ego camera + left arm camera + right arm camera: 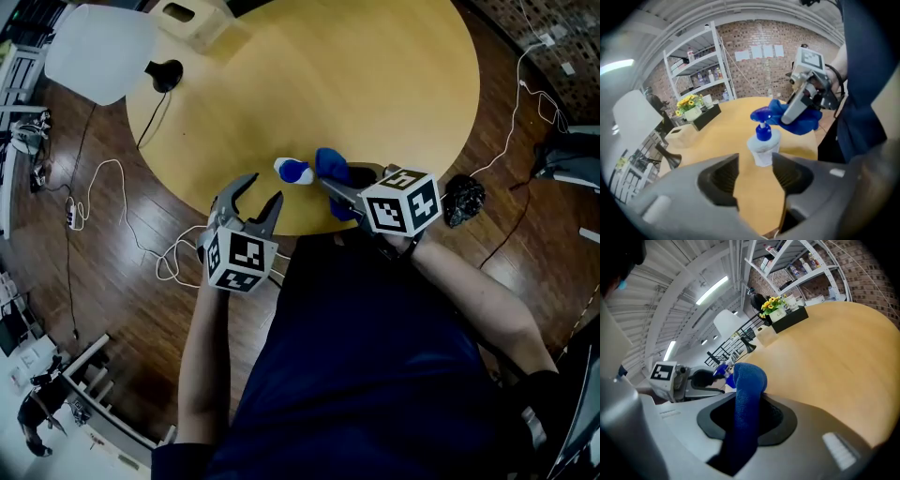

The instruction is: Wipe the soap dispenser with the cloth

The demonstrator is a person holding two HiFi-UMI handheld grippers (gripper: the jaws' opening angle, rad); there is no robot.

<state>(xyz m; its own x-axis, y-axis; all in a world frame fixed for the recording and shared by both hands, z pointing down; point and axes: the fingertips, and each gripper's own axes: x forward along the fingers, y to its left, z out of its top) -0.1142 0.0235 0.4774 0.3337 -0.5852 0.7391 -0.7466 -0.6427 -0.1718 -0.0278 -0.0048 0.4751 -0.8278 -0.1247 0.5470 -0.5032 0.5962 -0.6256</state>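
The left gripper (261,192) hangs off the near edge of the round wooden table (375,75), over the floor, with its jaws partly apart. The left gripper view shows the two ribbed pads (723,176) well separated, with only bare tabletop in the gap. Nothing is held and nothing touches them. The soap dispenser (763,145) stands beyond their tips, clear of both.

The dispenser (294,172) is a small clear bottle with a blue pump head. It stands upright on the table close to the near edge, in front of the person and between the two grippers.

The right gripper (330,187) reaches in over the near edge from the person's right, and its jaws are clamped on the blue cloth (330,164). In the right gripper view a fold of the cloth (747,380) rises between the dark pads and bunches into a rounded wad above them, while the rest hangs down below the jaws. From the left gripper view, the wad (806,123) sits at the height of the pump head on its right side. It is just beside the head or against it, and I cannot tell which.

Near the far edge of the table stand a black box of yellow flowers (690,101) and a pale tissue box (192,19).
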